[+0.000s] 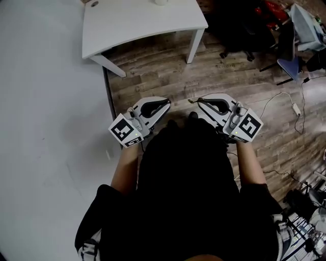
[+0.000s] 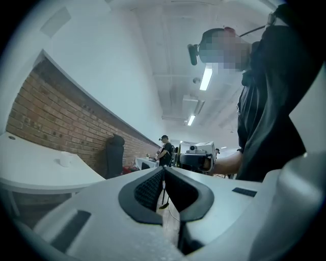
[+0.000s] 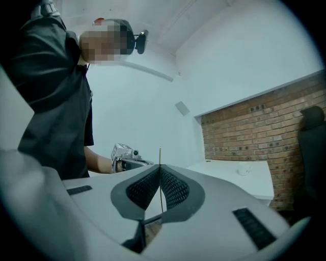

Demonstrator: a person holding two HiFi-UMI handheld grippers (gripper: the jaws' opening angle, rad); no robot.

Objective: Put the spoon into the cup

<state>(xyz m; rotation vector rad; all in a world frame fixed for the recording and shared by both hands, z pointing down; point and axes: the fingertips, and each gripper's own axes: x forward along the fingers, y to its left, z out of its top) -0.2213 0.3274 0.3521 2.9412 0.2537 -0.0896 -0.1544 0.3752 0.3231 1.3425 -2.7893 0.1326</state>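
My right gripper (image 1: 199, 102) is shut on a thin spoon (image 1: 192, 101), which pokes out past the jaw tips. In the right gripper view the spoon (image 3: 160, 178) shows edge-on as a thin upright line between the closed pads of that gripper (image 3: 160, 167). My left gripper (image 1: 167, 102) is shut with nothing in it, its pads meeting at the tip (image 2: 164, 169). Both grippers are held close to the person's chest, tips facing each other. A small white cup (image 1: 161, 2) stands at the far edge of the white table (image 1: 127, 25), well ahead of both grippers; it also shows as the cup (image 2: 65, 159) and the cup (image 3: 245, 171).
The table leg (image 1: 195, 45) and wood floor (image 1: 168, 76) lie between me and the cup. Dark office chairs (image 1: 285, 46) and a cable with a white adapter (image 1: 296, 109) are at the right. A brick wall (image 2: 56, 117) backs the table. A person (image 2: 164, 150) stands far off.
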